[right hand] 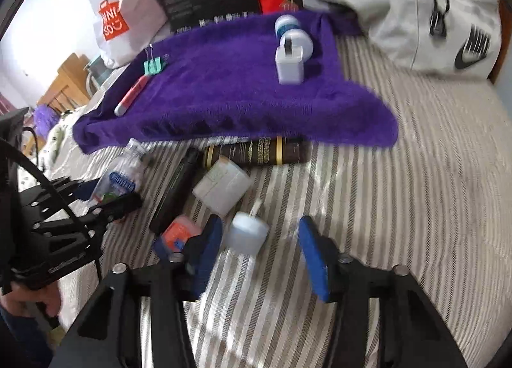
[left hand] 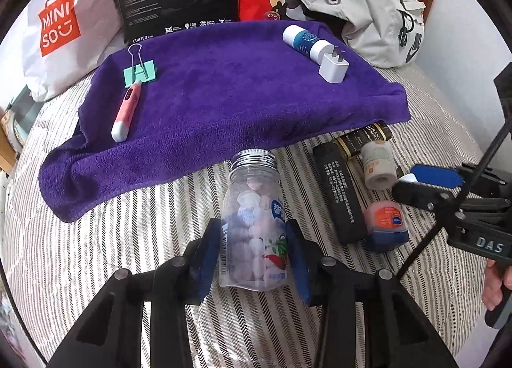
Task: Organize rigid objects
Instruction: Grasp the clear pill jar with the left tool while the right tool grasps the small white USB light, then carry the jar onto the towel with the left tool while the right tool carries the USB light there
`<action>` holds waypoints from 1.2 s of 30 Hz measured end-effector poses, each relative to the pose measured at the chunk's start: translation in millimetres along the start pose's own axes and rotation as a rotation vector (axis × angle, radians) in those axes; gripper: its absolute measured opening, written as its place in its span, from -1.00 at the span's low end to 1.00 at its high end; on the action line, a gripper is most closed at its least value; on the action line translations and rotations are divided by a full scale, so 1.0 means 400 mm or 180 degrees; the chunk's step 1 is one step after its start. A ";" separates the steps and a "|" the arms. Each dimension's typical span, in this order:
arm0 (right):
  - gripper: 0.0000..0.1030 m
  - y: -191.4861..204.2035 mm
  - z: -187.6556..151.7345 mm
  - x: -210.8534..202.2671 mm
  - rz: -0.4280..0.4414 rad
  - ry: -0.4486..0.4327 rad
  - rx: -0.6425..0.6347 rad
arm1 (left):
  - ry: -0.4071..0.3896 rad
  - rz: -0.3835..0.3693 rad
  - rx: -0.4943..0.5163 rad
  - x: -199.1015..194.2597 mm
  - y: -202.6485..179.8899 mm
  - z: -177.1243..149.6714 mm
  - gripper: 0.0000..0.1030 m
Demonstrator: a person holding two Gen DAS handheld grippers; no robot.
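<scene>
Slippery jar, crowded bed
The left tool (left hand: 256,252) is squeezing the clear candy jar (left hand: 252,224), which could slip; the right tool (right hand: 259,252) is hanging wide open and could bump the small white cup (right hand: 246,232).

A striped bed cover (right hand: 400,176) lies under white walls (left hand: 464,16); perhaps wooden furniture (right hand: 67,86) stands beside it.

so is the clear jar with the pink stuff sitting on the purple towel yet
No, the clear jar is between the left gripper's pads over the striped bedding, short of the purple towel.
</scene>
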State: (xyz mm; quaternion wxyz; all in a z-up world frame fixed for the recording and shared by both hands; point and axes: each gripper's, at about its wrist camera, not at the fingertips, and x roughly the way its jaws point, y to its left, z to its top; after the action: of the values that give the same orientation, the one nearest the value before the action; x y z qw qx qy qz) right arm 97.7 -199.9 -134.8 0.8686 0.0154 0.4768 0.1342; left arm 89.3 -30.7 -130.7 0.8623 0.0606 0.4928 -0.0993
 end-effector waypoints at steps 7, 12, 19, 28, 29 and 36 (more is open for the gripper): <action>-0.52 -0.050 -0.013 -0.016 -0.0149 0.0082 -0.0056 | 0.0002 -0.0014 0.0009 -0.010 0.011 -0.004 -0.25; -0.51 -0.043 -0.009 -0.010 -0.0230 0.0052 -0.0142 | -0.0045 0.0007 0.0004 -0.007 0.013 -0.003 -0.24; -0.54 -0.026 -0.016 -0.007 -0.0365 -0.0040 -0.0337 | -0.0074 0.0068 0.0028 -0.010 0.008 -0.009 -0.25; -0.54 -0.067 -0.021 -0.057 -0.0100 -0.0035 -0.0110 | -0.0051 -0.0041 -0.0174 -0.047 0.078 -0.030 -0.25; -0.54 -0.067 -0.020 -0.063 -0.0064 -0.0045 -0.0108 | -0.0036 -0.0045 -0.0201 -0.048 0.086 -0.033 -0.25; -0.54 -0.062 0.007 -0.102 0.0029 -0.0147 -0.0056 | -0.0096 -0.0136 -0.0402 -0.082 0.144 -0.037 -0.25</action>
State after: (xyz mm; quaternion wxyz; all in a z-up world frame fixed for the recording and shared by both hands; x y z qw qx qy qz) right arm 84.5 -233.7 -103.4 0.8789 0.0130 0.4553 0.1419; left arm 74.0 31.9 -109.5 0.8694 -0.0059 0.4862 -0.0874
